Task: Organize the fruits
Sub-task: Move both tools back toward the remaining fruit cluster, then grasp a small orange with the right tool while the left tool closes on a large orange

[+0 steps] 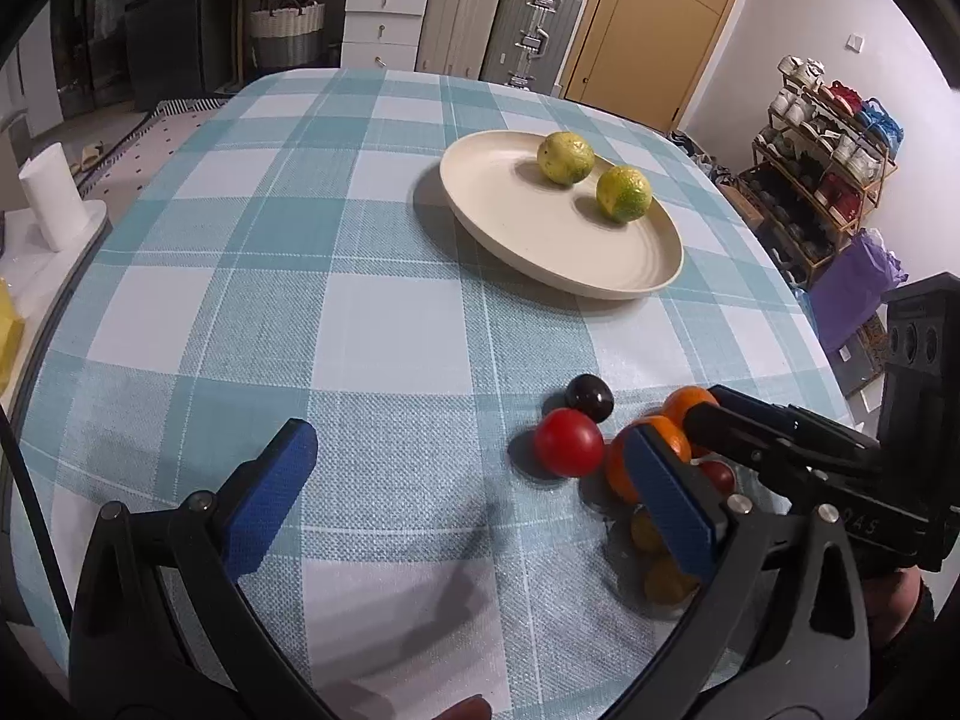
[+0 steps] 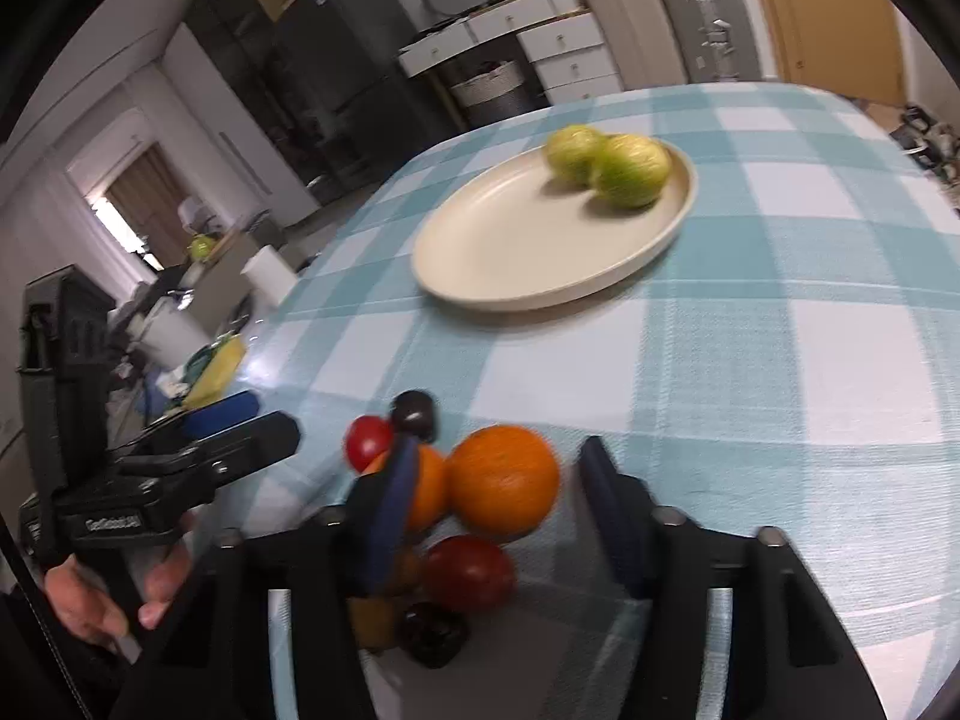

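- The left gripper (image 1: 474,480) hangs spread wide and empty over the bench (image 1: 372,312), the fruit pile just off its right finger.
- The right gripper (image 2: 498,498) straddles the nearer orange (image 2: 504,480), jaws narrowed around it; contact cannot be told.
- Judged step: picking an orange. Next: clamp, lift, carry ahead to the plate (image 2: 516,264) holding two green citrus fruits (image 2: 636,171).

Raised lettering on the black body of the left gripper (image 2: 150,519), seen in the right wrist view just left of the fruit pile (image 2: 456,510): blurred, not legible with certainty. Partial embossed characters on the right gripper (image 1: 864,525), seen in the left wrist view just right of the same pile: fragmentary, reading uncertain. No other legible text, labels, numbers or signs.
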The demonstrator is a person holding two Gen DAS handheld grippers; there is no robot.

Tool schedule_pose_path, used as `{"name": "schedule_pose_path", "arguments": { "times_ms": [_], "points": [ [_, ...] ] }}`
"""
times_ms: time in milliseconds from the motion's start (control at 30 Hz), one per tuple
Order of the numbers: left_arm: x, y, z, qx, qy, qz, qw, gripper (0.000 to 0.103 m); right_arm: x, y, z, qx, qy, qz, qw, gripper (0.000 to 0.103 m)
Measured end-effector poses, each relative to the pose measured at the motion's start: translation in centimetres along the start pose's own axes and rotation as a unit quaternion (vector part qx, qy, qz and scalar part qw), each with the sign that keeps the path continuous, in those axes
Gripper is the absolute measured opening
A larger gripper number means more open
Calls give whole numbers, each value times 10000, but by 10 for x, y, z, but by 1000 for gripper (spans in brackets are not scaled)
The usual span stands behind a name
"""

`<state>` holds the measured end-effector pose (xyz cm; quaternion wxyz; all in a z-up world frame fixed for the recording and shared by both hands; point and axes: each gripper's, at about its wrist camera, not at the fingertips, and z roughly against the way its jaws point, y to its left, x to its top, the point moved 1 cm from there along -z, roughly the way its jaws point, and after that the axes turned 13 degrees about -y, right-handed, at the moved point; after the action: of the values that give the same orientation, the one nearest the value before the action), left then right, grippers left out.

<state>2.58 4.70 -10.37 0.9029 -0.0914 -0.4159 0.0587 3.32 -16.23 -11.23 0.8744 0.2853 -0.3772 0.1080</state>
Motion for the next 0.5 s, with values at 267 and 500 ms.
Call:
{"name": "schedule_pose_path", "arguments": {
  "times_ms": [267, 500],
  "points": [
    [-2, -1, 0, -9, 50, -13, 10000, 102, -1, -8, 0, -14, 2, -212, 9998, 41],
    [-4, -10, 2, -30, 65, -124, 9999, 102, -4, -10, 3, 61, -98, -314, 9994, 39]
  ]
}}
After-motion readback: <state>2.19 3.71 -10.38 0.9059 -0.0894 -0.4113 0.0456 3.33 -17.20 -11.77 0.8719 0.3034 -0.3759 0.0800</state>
